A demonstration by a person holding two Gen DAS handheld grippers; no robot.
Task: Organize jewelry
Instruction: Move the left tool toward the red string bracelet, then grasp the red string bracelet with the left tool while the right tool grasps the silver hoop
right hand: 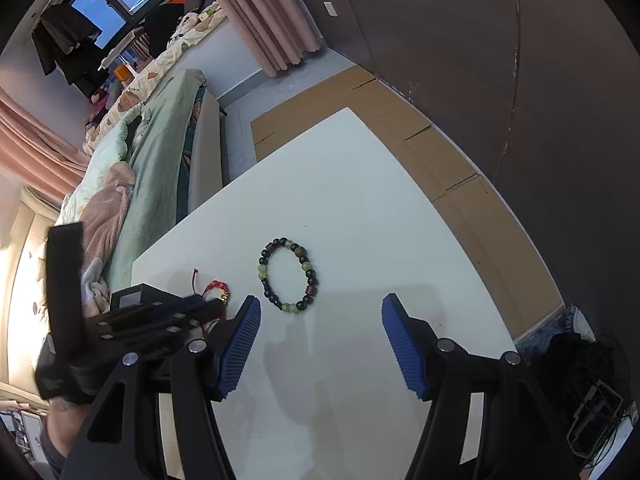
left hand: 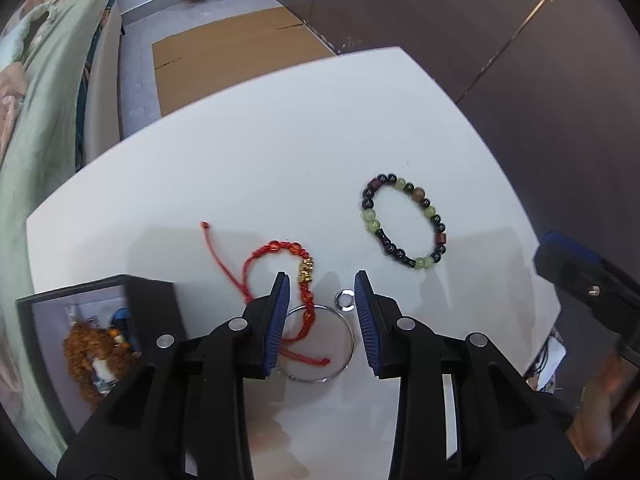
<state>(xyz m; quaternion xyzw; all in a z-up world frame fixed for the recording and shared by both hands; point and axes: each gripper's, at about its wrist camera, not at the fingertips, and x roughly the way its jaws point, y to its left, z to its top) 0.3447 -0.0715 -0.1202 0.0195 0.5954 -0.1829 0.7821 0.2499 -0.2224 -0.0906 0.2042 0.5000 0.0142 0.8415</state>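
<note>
My left gripper [left hand: 322, 280] points down at the white table [left hand: 280, 152], open. Between its blue pads lie part of a red cord bracelet [left hand: 306, 272] with gold beads, a thin silver bangle [left hand: 352, 344] and a small silver ring [left hand: 337, 301]; neither pad presses on them. A dark and green bead bracelet [left hand: 371, 219] lies flat to the right. In the right wrist view that bead bracelet [right hand: 262, 270] sits just beyond my right gripper [right hand: 320, 302], which is wide open and empty.
An open black jewelry box [left hand: 152, 292] stands at the table's left edge with brown beaded pieces [left hand: 92, 356] inside. A bed with a green blanket [left hand: 36, 140] runs along the left. Flat cardboard [left hand: 224, 48] lies on the floor beyond the table. Cables [right hand: 592, 380] pile up at the right.
</note>
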